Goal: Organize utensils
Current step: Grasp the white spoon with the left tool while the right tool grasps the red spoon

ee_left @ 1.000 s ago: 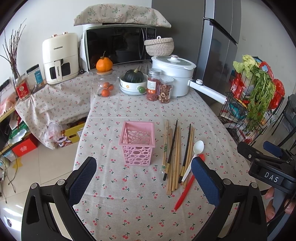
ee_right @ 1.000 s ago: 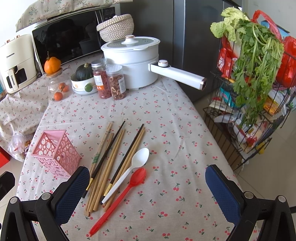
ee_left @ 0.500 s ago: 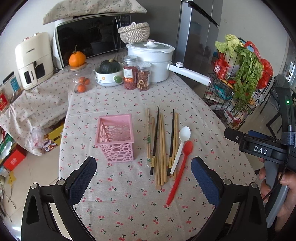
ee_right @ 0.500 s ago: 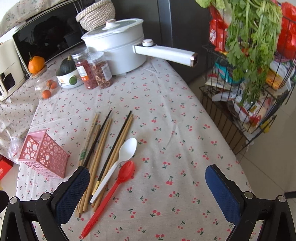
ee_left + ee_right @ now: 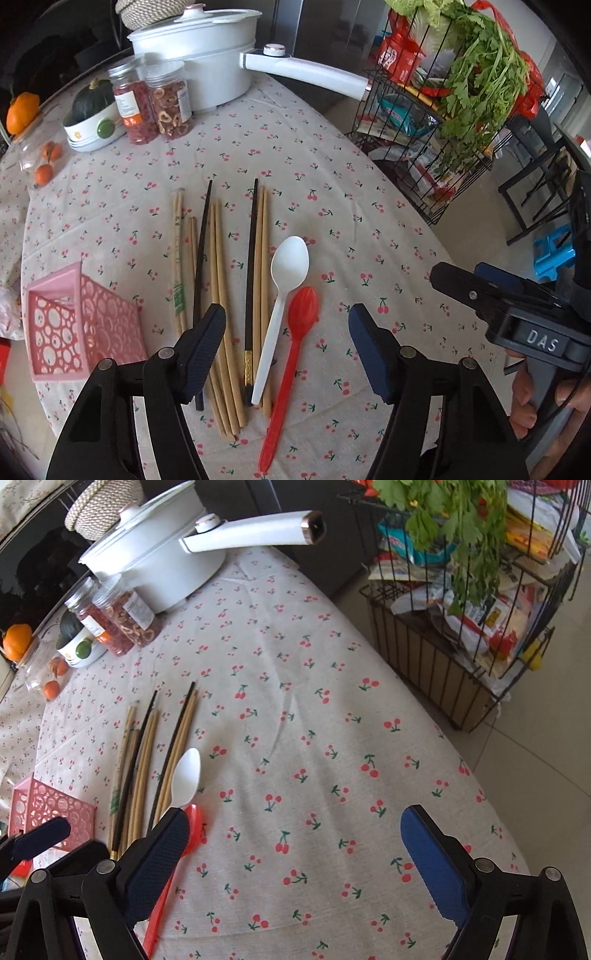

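Note:
Several wooden and black chopsticks [image 5: 221, 280] lie side by side on the cherry-print tablecloth, with a white spoon [image 5: 282, 295] and a red spoon [image 5: 295, 339] to their right. A pink perforated holder [image 5: 74, 325] stands to their left. My left gripper [image 5: 286, 350] is open and empty, low over the near ends of the chopsticks and spoons. My right gripper [image 5: 295, 845] is open and empty over bare cloth, to the right of the utensils; its left finger [image 5: 155, 853] covers part of the red spoon [image 5: 194, 827]. The chopsticks [image 5: 147, 771] and holder [image 5: 48, 808] show at its left.
A white pot [image 5: 199, 48] with a long handle [image 5: 306, 72], two jars [image 5: 151, 103], a bowl with a squash [image 5: 92, 118] and a jar of oranges stand at the table's back. A wire rack [image 5: 480, 602] of greens and packets stands past the table's right edge.
Both grippers have moved down and closer to the table. The left one has shifted right over the utensils' near ends and narrowed but stays open. Nothing has been taken hold of.

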The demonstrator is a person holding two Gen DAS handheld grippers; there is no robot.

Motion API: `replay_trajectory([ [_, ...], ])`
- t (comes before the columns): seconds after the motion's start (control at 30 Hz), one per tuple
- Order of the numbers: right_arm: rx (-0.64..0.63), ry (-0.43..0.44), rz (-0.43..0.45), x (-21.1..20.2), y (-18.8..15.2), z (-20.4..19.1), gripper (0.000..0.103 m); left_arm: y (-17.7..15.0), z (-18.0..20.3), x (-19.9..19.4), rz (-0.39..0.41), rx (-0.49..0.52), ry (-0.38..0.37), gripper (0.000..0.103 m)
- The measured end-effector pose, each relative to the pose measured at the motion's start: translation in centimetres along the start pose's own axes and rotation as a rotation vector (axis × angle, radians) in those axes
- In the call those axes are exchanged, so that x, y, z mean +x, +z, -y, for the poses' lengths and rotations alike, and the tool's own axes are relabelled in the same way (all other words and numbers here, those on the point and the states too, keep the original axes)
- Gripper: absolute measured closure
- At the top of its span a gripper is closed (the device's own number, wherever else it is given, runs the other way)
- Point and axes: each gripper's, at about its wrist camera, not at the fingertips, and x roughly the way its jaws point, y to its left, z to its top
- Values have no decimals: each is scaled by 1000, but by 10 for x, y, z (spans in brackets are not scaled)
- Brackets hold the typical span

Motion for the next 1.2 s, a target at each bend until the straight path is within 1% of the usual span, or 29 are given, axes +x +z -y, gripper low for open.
replay_trajectory([
  [0.03, 7, -3, -2, 2, 2, 3, 7, 6, 3, 10, -14, 6, 5, 36],
  [0.1, 18, -8, -11, 3, 4, 8, 7, 17, 2, 30, -53, 1, 1, 41],
  [0.2, 8, -10, -15, 5, 6, 11, 7, 27, -2, 55, -97, -23, 5, 42],
  [0.27, 3, -18, -18, 6, 7, 14, 7, 32, -4, 68, -113, -34, 20, 42],
  [0.37, 3, -17, -26, 9, 10, 18, 7, 37, -4, 81, -129, -40, 21, 42],
  [0.43, 4, -17, -26, 10, 11, 18, 7, 39, -3, 89, -139, -37, 25, 44],
  [0.5, 4, -17, -27, 11, 12, 18, 7, 40, 0, 95, -148, -31, 29, 51],
  [0.57, 3, -15, -30, 12, 13, 16, 7, 41, 3, 98, -147, -20, 43, 54],
  [0.67, -2, -18, -34, 14, 13, 13, 7, 43, 8, 99, -144, 15, 75, 66],
  [0.7, -4, -19, -35, 15, 13, 13, 7, 43, 8, 99, -146, 19, 74, 66],
  [0.8, -4, -21, -40, 17, 13, 11, 7, 39, 5, 91, -134, 22, 70, 67],
  [0.97, -10, 2, -63, 24, 12, 3, 7, 29, -11, 53, -45, -25, 41, 67],
  [1.07, -13, 60, -110, 34, 10, -6, 7, 20, -22, 23, 15, -56, 20, 67],
  [1.13, -4, 121, -163, 46, 8, -13, 11, 12, -30, 2, 52, -75, 7, 67],
  [1.2, 8, 189, -219, 60, 5, -20, 20, 2, -39, -17, 84, -94, -9, 67],
])
